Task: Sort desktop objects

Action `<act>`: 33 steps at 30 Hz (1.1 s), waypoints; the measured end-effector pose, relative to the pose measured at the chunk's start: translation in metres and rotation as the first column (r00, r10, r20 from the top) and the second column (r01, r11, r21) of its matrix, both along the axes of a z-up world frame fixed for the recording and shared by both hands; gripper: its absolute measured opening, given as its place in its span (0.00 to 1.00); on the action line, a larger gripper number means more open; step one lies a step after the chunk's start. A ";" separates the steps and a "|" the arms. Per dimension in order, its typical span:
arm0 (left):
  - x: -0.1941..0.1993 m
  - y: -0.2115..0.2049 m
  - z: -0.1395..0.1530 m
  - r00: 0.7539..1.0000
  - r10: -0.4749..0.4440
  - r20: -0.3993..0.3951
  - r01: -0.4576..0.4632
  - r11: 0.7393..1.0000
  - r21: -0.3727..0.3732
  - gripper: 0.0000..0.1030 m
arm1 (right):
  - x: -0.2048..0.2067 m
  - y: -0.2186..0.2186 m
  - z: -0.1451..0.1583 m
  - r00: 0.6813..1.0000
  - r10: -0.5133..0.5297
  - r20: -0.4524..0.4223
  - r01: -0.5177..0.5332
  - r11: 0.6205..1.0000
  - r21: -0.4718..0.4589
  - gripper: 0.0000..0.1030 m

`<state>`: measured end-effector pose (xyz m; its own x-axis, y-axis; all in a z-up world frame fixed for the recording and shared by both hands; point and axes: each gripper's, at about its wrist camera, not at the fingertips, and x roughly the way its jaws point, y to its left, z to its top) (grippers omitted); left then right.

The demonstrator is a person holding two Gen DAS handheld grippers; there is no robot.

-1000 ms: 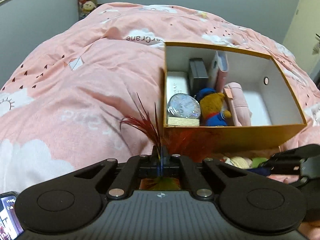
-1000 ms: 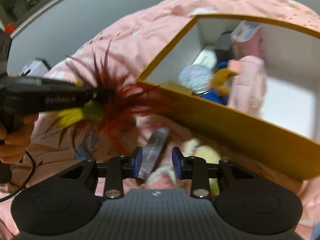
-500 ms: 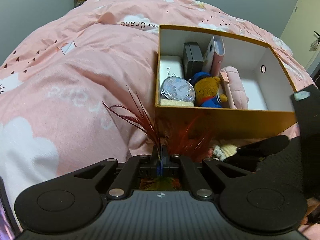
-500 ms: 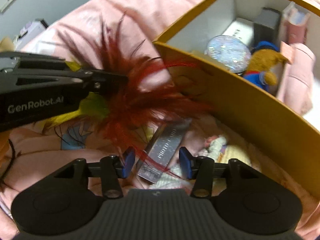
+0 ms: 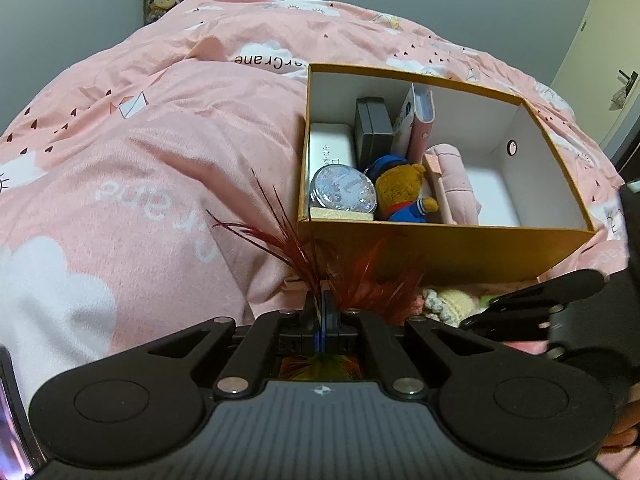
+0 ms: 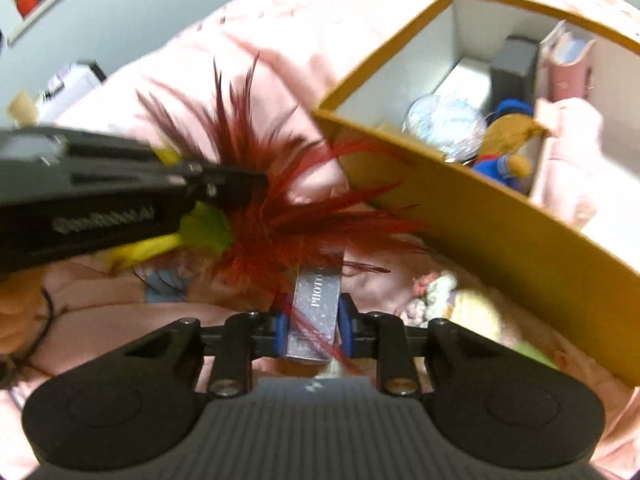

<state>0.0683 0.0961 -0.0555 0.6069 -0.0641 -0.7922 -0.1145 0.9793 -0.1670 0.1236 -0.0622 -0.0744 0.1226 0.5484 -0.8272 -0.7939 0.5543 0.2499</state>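
**Desk:** What do your two grippers carry at the orange box (image 5: 440,240) on the pink duvet (image 5: 140,152)?

**Floor:** Your left gripper (image 5: 320,312) is clenched on the feather toy (image 5: 352,280), its red plumes fanning out just short of the box's near wall. Your right gripper (image 6: 313,326) is clamped on the silver carton (image 6: 316,312) printed "PHOTO", held low in front of that same wall. The right view is blurred, so you cannot tell whether the carton is clear of the bedding.

**Desk:** How much of the sorting is done?

**Floor:** By my reading, you are past the halfway mark. Inside the box, against its left wall, sit a white case (image 5: 330,152) and a glittery round tin (image 5: 342,196). Beside them stand a dark case (image 5: 374,128), a pink booklet (image 5: 420,120), a plush bear (image 5: 402,196) and a folded pink pouch (image 5: 452,184). The right half of the box floor is bare.

**Desk:** And what is left for you?

**Floor:** Both held items are outside the box. A crocheted piece (image 5: 448,300) in cream and green also lies on the duvet, tight against the outer face of the near wall. You likely have those three to lift over the rim. The plumes trail across the carton, so they may snag when your hands part.
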 end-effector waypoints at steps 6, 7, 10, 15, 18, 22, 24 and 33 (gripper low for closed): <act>-0.002 -0.005 0.005 1.000 -0.016 0.015 0.016 1.000 -0.012 0.01 | 0.002 -0.035 0.035 0.994 -0.108 0.010 0.106 0.989 0.101 0.24; -0.002 -0.006 0.006 1.000 -0.019 0.017 0.020 1.000 -0.012 0.01 | 0.003 -0.042 0.040 0.992 -0.128 0.010 0.126 0.985 0.115 0.24; -0.003 -0.008 0.008 0.999 -0.027 0.024 0.028 1.000 -0.014 0.01 | 0.002 -0.054 0.051 0.984 -0.177 0.029 0.171 0.976 0.137 0.24; -0.004 -0.010 0.010 0.999 -0.040 0.028 0.041 0.998 -0.037 0.01 | 0.009 -0.085 0.068 0.967 -0.247 0.058 0.237 0.960 0.148 0.24; -0.004 -0.014 0.010 0.998 -0.057 0.024 0.058 0.998 -0.039 0.01 | 0.007 -0.110 0.079 0.962 -0.271 0.037 0.263 0.954 0.146 0.24; -0.004 -0.020 0.010 0.997 -0.077 0.023 0.078 0.996 -0.043 0.01 | -0.002 -0.130 0.077 0.963 -0.268 -0.007 0.267 0.958 0.102 0.24; -0.003 -0.023 0.009 0.996 -0.084 0.019 0.085 0.996 -0.042 0.01 | -0.007 -0.131 0.068 0.969 -0.243 -0.034 0.244 0.969 0.047 0.24; -0.005 -0.033 0.008 0.994 -0.111 0.010 0.112 0.993 -0.027 0.01 | -0.011 -0.113 0.014 0.967 -0.247 -0.059 0.244 0.968 -0.057 0.24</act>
